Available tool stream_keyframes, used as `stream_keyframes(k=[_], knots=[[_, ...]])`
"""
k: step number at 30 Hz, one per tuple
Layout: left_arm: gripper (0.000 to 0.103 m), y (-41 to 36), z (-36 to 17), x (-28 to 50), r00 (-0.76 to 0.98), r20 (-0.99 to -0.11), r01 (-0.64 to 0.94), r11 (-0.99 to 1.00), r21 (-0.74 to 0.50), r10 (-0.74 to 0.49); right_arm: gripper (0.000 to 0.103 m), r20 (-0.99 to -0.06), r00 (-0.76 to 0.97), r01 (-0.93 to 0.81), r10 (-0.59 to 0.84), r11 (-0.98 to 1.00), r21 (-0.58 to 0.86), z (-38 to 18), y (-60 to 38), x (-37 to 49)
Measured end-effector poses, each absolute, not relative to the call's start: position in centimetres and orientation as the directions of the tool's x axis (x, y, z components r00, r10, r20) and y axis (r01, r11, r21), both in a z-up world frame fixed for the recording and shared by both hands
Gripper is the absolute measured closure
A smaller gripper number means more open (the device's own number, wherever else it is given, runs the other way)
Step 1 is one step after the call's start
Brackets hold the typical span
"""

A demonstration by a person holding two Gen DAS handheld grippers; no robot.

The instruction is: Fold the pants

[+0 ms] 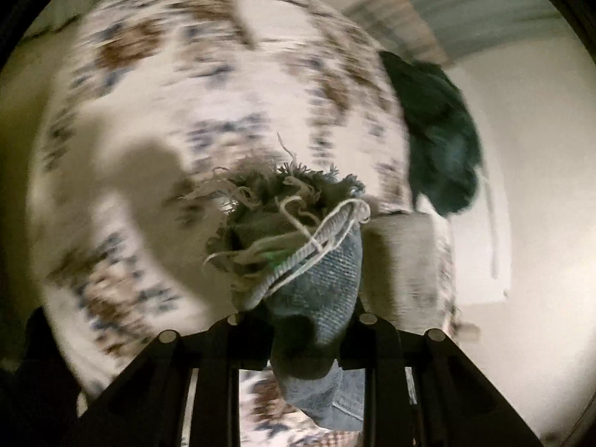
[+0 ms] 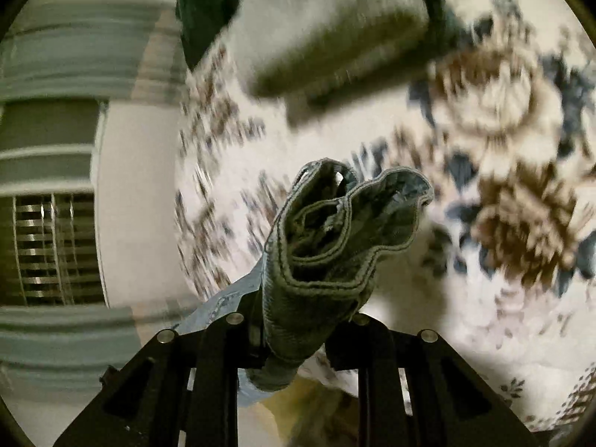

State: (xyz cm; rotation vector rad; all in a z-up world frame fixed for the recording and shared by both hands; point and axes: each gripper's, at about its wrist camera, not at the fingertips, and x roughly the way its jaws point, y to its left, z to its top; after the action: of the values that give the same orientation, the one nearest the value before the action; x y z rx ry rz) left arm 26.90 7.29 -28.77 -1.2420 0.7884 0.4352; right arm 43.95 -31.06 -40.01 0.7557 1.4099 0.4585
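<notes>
The pants are blue denim jeans. In the left wrist view my left gripper is shut on a frayed leg hem of the jeans, with loose white threads sticking out ahead of the fingers. In the right wrist view my right gripper is shut on a bunched, stitched edge of the jeans, which stands up between the fingers. Both ends are held up above a flower-patterned bedspread. The rest of the jeans hangs below, out of sight.
A folded grey-beige cloth lies on the bedspread with a dark green garment beside it. A white wall and a window with blinds lie beyond the bed's edge. Both views are motion-blurred.
</notes>
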Motion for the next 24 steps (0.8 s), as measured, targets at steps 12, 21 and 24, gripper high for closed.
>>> stream_keyframes(k=[12,21,24], knots=[[0.082,6.3,-19.5,56.2,0.763,-0.532,-0.297,0.530,-0.794,-0.368,0.080,-0.592,0.607,0.172,0.530,0.639,0.749,-23.8,-35.1,61.0],[0.082,2.2,-32.2,65.5,0.602,-0.644,-0.247,0.657,-0.712,-0.471,0.080,-0.608,0.690,0.289,0.393,0.620,0.729,-31.2,-38.9,67.1],[0.082,1.7,-36.3,64.5,0.555,-0.685,-0.282,0.667,-0.689,-0.472,0.080,-0.662,0.649,0.365,0.375,0.609,0.704,-36.8,-39.4,66.1]])
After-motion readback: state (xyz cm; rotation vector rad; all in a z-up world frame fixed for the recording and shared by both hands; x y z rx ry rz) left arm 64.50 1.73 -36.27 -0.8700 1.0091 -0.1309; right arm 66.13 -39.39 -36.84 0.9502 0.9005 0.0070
